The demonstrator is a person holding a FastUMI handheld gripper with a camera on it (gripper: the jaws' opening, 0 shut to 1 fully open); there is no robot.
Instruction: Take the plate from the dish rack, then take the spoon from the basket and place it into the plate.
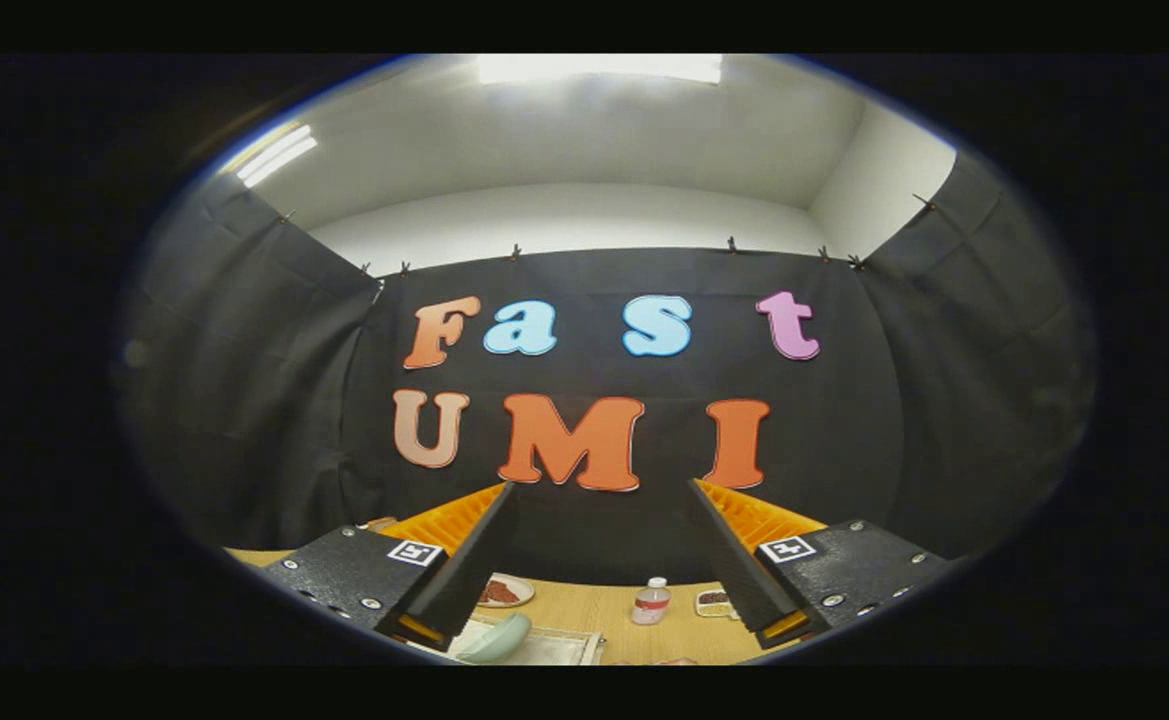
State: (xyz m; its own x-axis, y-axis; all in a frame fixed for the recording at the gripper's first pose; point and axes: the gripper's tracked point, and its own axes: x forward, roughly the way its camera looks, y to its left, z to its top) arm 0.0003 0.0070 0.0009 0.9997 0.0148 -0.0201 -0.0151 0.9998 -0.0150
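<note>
Two fingers of the gripper (pixel 594 565) are standing wide apart, gripping nothing, pointing high. On the wooden tabletop (pixel 624 610), left to right: a rounded pale-green plate (pixel 496 640) at the near edge, a small clear bottle (pixel 651 602). Risk: descending blind, it may be knocking the smooth plate.

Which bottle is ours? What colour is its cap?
White, on the small bottle beyond the open fingers, in the gripper view.

A light wooden worktop (pixel 594 610) carries a small clear bottle (pixel 651 601) standing upright, a round dish (pixel 506 592) of something reddish-brown, a small tray (pixel 713 602) with dark contents, and a pale green bowl-like piece (pixel 497 640) on a whitish mat (pixel 559 645).
</note>
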